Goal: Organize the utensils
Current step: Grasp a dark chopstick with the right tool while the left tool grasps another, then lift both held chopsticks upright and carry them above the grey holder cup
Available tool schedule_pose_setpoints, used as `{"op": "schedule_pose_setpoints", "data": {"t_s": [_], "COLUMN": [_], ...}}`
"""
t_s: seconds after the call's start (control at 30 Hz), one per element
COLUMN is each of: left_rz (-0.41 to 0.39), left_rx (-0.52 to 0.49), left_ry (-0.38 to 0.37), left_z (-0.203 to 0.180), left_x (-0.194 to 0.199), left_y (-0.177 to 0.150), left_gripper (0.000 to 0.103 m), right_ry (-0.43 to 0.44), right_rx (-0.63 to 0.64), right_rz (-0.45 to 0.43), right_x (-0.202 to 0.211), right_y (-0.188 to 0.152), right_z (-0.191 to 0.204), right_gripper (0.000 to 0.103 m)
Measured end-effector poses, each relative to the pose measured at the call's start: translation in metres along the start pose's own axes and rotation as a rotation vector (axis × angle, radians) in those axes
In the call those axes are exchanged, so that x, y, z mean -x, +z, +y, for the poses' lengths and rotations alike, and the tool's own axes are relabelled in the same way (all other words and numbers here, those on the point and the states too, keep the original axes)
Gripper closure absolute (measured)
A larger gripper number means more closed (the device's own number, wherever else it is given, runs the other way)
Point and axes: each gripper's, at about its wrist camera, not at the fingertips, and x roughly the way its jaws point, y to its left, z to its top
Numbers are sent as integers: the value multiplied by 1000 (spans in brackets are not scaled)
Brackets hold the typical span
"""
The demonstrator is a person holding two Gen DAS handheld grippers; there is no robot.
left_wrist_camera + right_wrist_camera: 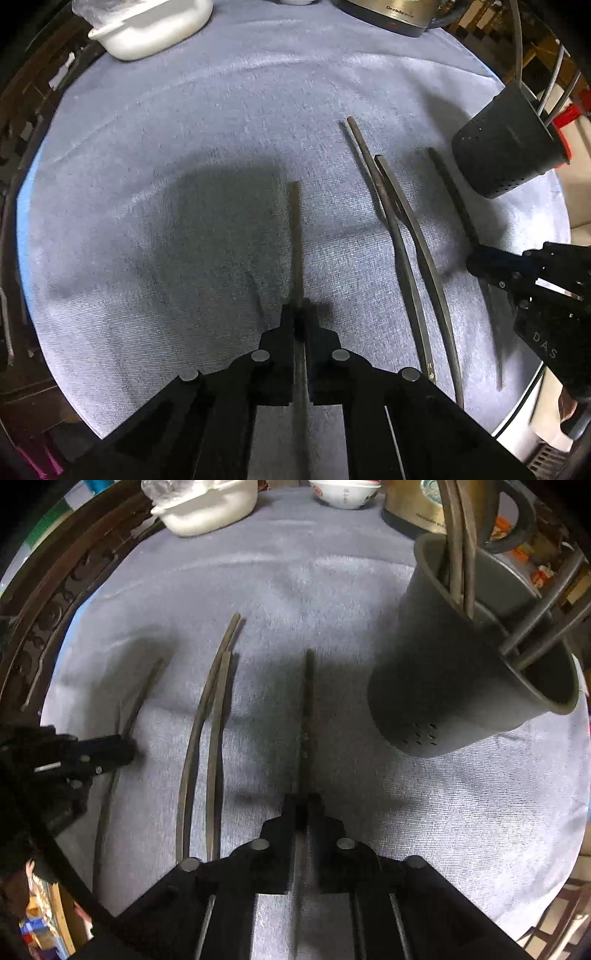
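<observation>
On the desk (221,122), covered by a grey-blue towel, dark chopsticks lie loose across the middle, roughly parallel and pointing toward the far edge. Left gripper (299,325) points down, jaws pinched narrow on one chopstick (296,236); that stick runs straight out between the pads and lies apart from the rest, toward the left edge of the desk. Right gripper (304,808) likewise closed tight on another chopstick (307,701), which runs forward from its pads toward the far edge; whether either stick is lifted off the towel, cannot tell. Between the two held sticks, a pair of chopsticks (207,709) lies side by side, overlapping at the far ends, untouched. Dark grey perforated utensil holder (443,686) stands near the right edge of the desk, just right of the right gripper's stick, and looks tilted through the fisheye lens. Several chopsticks (461,554) already stand in it, leaning on the rim. Along the far edge: white dish (155,29) at the far left corner, holding crumpled clear plastic; white bowl (343,493) with red pattern in the middle; steel kettle (391,14) toward the far right, behind the holder. In the right wrist view the left gripper shows at the left, jaws together over its stick.
</observation>
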Motion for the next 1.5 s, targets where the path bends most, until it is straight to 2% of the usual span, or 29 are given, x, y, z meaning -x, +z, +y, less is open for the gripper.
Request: {"op": "schedule_pose_setpoints", "data": {"t_s": [0.17,0.33,0.47,0.53,0.57,0.6,0.67,0.77,0.83,0.93,1.0,1.1,1.17,1.37,1.5], "left_rz": [45,97,125,125,122,119,110,45,-51,-222,-330,-496,-567,-752,-837], "left_rx": [-8,1,10,-6,-9,-10,12,68,110,164,198,242,252,239,218], "left_ry": [-27,-34,-45,-32,-25,-22,-47,-93,-138,-165,-161,-165,-159,-83,-45], "left_z": [6,11,24,23,23,22,24,26,36,46,50,48,43,26,19], "left_x": [-2,-5,-11,-9,-9,-9,-8,13,33,69,91,117,123,138,131], "left_y": [-2,6,18,23,24,24,22,9,2,-9,-17,-29,-34,-41,-49], "left_gripper": [98,98,98,98,98,98,98,98,98,98,98,98,98,98,98], "right_ry": [8,12,19,9,-3,-32,-35,25,70,142,129,138,114,-11,-29], "right_rx": [41,44,51,69,82,102,102,59,36,-30,-70,-125,-137,-126,-154], "right_rz": [79,169,218,240,244,242,226,126,40,-134,-304,-497,-599,-795,-845], "right_x": [-2,-9,-15,-17,-17,-18,-16,2,22,59,87,111,119,125,112], "right_y": [-3,12,30,34,35,36,37,26,15,-6,-24,-46,-56,-75,-80], "right_z": [-2,-5,5,7,9,12,17,12,9,2,-4,-15,-16,-5,-12], "right_gripper": [94,92,83,84,87,96,97,97,97,97,97,97,97,97,97]}}
